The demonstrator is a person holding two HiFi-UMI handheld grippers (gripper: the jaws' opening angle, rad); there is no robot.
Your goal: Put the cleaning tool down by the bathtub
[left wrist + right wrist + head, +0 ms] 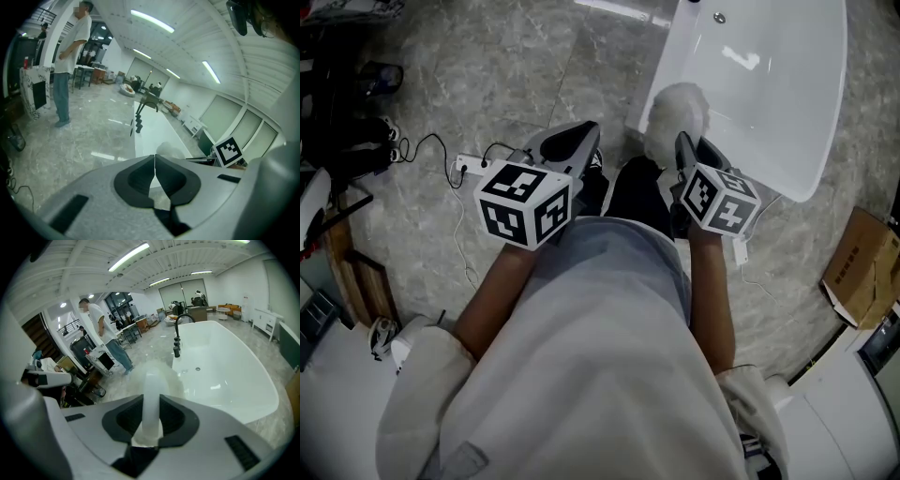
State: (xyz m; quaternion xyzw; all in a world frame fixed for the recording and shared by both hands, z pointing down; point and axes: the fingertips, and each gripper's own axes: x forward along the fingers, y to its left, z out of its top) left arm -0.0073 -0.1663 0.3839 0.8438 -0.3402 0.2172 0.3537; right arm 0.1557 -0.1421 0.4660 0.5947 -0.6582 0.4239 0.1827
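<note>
**Grip status: cleaning tool held at the bathtub corner**

Jaws of the right gripper (151, 420) are clamped on the white handle of the cleaning tool (151, 394). The pads press it from both sides, and the handle runs straight out along the jaw axis. This grip is judged to keep the soft end forward and clear of the operator's legs.

Jaws of the left gripper (154, 176) are closed against each other with nothing between them. In the head view this unit carries no load and hangs at 9 o'clock of the right gripper.

Outward from the right jaws, the tool's fluffy head (678, 111) sits at 12 o'clock, at the near corner of the bathtub (787, 103). Contact with the rim cannot be confirmed. The tool is in the air and not yet set down. The grey stone floor (506, 84) alongside the tub, at 9 to 10 o'clock of the fluffy head, is the probable deposit zone.

Tool appearance:
- Handle: slim, smooth, white and slightly translucent.
- Head: rounded, pale and woolly, blurred in the right gripper view.
- Expected handling: light, and soft enough to compress on contact.

A black faucet (177, 341) stands on the tub's far rim at 12 o'clock.
</note>
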